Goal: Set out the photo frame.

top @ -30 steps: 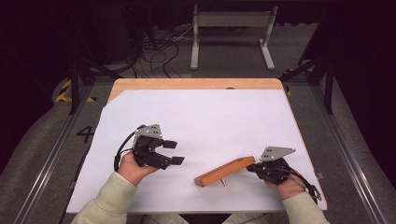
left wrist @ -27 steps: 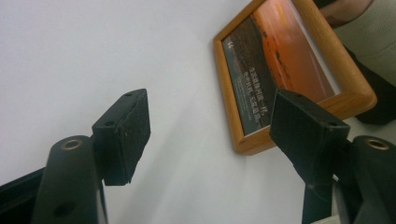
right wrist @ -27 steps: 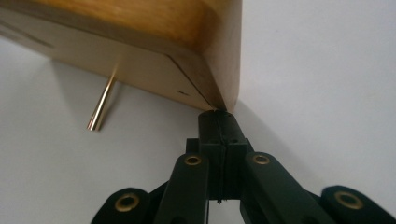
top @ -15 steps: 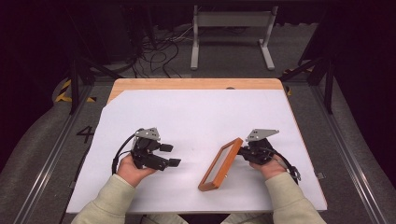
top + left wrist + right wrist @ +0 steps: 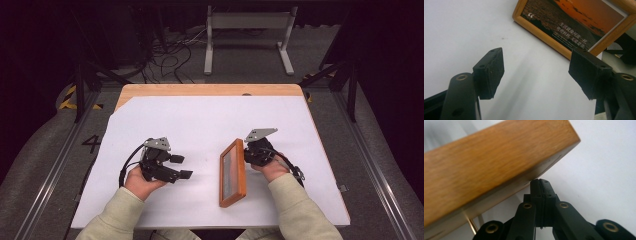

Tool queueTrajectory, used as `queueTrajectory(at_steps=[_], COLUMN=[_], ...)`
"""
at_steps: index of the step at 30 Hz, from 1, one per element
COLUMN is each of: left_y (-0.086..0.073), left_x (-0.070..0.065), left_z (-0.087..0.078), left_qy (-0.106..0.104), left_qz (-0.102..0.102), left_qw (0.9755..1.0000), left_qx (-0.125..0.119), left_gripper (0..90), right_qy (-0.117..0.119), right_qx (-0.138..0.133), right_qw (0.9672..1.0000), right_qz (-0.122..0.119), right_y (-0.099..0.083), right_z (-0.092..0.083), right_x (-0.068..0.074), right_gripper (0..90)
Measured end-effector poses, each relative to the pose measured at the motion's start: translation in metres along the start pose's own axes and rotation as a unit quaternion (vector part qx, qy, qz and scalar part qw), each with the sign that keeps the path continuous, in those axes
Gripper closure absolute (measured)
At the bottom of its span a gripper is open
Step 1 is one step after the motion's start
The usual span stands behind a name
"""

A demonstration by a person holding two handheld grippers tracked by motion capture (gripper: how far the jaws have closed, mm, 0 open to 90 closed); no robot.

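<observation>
1. The high view takes in the whole white-covered surface with its wooden edge at twelve o'clock. The left gripper rests at about eight o'clock on the surface, held in a hand, pointing toward three o'clock with its jaws standing wide and nothing between them.
2. In the same view the rectangular wooden picture frame, orange-brown with a glass front, sits just past centre toward five o'clock, its long side running from twelve to six o'clock. The right gripper touches the frame's upper right edge; its hand and pale sleeve come in from five o'clock.
3. The left gripper view gives what the high view cannot: the frame holds a sunset print with a dark shore, a white quotation mark and lines of white characters. The frame lies at one o'clock beyond the left gripper, well apart from its wide black pads.
4. The right gripper view shows the frame's plain wooden side from close by, filling the ten o'clock half. The right gripper has its jaws pressed fully together just under the frame's lower edge. Whether they pinch a thin part of the frame cannot be told. A thin brass-coloured metal leg slants below the frame at seven o'clock.
</observation>
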State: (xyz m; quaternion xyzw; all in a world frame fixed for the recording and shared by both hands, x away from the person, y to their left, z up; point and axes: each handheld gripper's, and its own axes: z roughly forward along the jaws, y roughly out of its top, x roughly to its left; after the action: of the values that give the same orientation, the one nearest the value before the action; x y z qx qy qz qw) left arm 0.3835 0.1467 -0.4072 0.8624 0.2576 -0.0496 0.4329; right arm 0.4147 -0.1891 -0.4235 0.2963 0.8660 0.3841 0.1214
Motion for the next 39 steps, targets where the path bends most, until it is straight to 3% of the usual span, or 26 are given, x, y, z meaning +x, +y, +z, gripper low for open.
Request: queueTrajectory(at_steps=[12, 14, 16, 19, 22, 26, 28, 33, 39], left_y=[0.000, 0.000, -0.001, -0.004, -0.008, -0.011, -0.012, -0.012, -0.012], left_x=[0.001, 0.000, 0.000, 0.000, 0.002, 0.005, 0.005, 0.002, 0.002], left_z=[0.000, -0.001, -0.002, -0.005, -0.009, -0.012, -0.012, -0.013, -0.014], left_qy=[-0.003, -0.001, 0.000, 0.011, 0.021, 0.029, 0.030, 0.046, 0.047], left_qz=[-0.003, -0.003, -0.002, -0.001, -0.003, -0.008, -0.010, 0.003, 0.003], left_qw=[1.0000, 1.0000, 1.0000, 0.9999, 0.9997, 0.9995, 0.9994, 0.9987, 0.9986], left_qx=[0.002, -0.001, -0.004, -0.010, -0.012, -0.013, -0.014, -0.024, -0.025], left_gripper=[28.2, 28.3, 28.3, 28.5, 28.8, 28.8, 28.8, 29.8, 29.9], right_qy=[0.019, 0.006, -0.022, -0.044, -0.039, -0.037, -0.036, -0.020, 0.002], right_qx=[-0.006, -0.004, 0.002, 0.013, 0.025, 0.032, 0.031, 0.017, 0.021], right_qw=[0.9995, 0.9995, 0.9992, 0.9989, 0.9989, 0.9971, 0.9969, 0.9956, 0.9941], right_qz=[-0.024, -0.029, -0.033, -0.004, 0.013, 0.059, 0.063, 0.090, 0.106], right_y=[0.017, 0.016, 0.016, 0.014, 0.015, 0.023, 0.025, 0.039, 0.047], right_z=[0.019, 0.015, 0.008, -0.009, -0.029, -0.056, -0.060, -0.086, -0.093], right_x=[0.003, 0.003, 0.002, -0.003, -0.004, -0.003, -0.001, 0.020, 0.039], right_gripper=[90.0, 89.9, 87.2, 78.2, 70.4, 60.7, 58.7, 52.7, 48.7])
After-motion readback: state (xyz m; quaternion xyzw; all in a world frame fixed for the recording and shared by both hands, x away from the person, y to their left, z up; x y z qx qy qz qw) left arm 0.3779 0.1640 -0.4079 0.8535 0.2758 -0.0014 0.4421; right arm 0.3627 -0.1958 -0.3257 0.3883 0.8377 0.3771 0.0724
